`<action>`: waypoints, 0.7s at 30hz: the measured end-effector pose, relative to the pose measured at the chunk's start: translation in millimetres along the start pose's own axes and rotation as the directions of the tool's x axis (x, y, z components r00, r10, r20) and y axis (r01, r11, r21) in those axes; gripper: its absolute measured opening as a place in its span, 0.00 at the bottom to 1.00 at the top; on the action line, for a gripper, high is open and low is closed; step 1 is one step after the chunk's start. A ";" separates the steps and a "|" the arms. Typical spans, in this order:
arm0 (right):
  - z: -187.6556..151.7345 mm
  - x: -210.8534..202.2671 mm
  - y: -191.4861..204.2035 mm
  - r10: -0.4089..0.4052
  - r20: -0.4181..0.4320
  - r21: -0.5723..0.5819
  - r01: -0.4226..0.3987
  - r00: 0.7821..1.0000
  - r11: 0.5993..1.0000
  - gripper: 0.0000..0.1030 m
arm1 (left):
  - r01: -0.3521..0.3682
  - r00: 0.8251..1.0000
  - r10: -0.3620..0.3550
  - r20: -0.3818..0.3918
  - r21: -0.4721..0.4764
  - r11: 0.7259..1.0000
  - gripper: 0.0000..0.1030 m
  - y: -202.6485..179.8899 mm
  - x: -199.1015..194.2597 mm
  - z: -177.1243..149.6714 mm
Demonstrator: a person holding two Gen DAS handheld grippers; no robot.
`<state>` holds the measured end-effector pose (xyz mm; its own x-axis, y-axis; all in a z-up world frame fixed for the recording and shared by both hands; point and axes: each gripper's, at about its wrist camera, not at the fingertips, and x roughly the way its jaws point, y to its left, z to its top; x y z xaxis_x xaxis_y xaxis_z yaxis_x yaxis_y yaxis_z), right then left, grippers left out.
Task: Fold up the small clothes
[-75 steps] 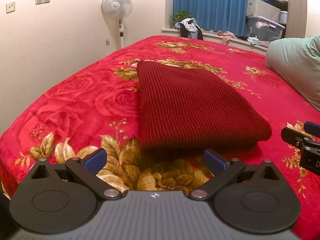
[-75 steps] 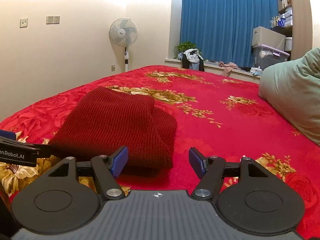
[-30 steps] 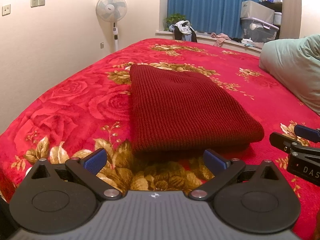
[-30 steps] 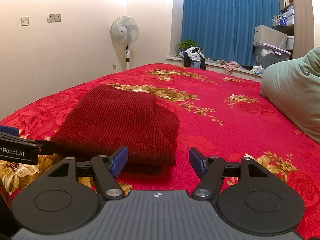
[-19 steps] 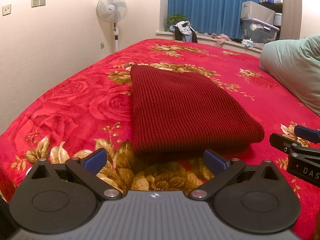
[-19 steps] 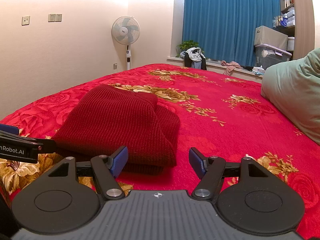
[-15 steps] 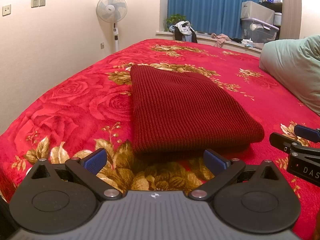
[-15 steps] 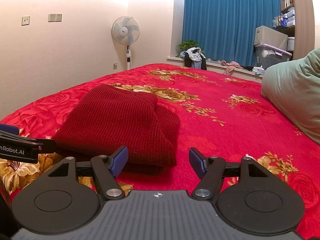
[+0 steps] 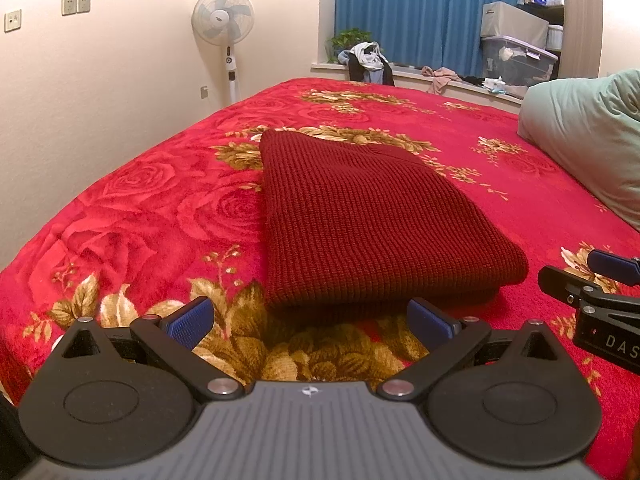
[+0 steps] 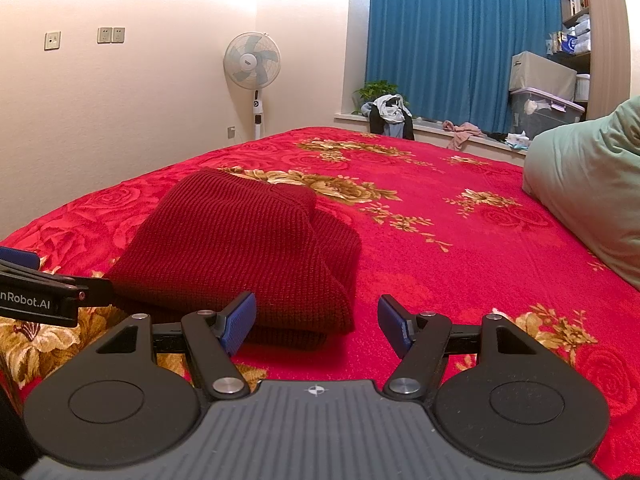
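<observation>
1. A dark red knit garment [image 9: 368, 220] is seen lying folded into a thick rectangle on the bed [image 9: 132, 216], on the near left part of the red bedspread with its gold rose print.
2. The left hand-held gripper [image 9: 310, 318] is held just short of the garment's near edge. Its blue pads [image 9: 188, 318] are spread wide apart with nothing between them; the knit is not touched.
3. The right hand-held gripper [image 10: 316, 320] is seen at the garment's near right corner. Its jaws are also spread wide and empty, the left pad close beside the folded edge. Contact there cannot be judged.
4. Each hand-held gripper is caught at the side of the other's view, so both are placed along the same near edge of the bed.
5. A pale green pillow [image 9: 592, 140] is noted at the far right of the bed, well apart from the garment.
6. Beyond the bed, a white standing fan [image 10: 253, 64] is seen against the left wall, and blue curtains [image 10: 460, 40] behind a windowsill strewn with clothes [image 10: 386, 114].
</observation>
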<state>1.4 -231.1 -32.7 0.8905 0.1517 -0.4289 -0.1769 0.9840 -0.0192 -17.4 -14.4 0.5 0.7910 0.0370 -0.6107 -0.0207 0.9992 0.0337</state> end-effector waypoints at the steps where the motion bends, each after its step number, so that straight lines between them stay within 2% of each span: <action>1: 0.0 0.0 0.0 0.000 0.000 0.000 0.000 1.000 1.000 0.67 | -0.001 1.000 0.001 0.000 -0.001 1.000 1.00 -0.1 0.0 0.0; 21: -2.1 -0.3 -1.1 0.006 0.001 -0.004 -0.006 1.000 1.000 0.67 | 0.001 1.000 -0.001 0.002 -0.002 1.000 1.00 -2.5 -1.5 0.6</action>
<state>0.5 -232.4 -34.5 0.8898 0.1577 -0.4282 -0.1838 0.9828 -0.0200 -18.2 -17.0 1.9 0.7921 0.0360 -0.6093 -0.0215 0.9993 0.0312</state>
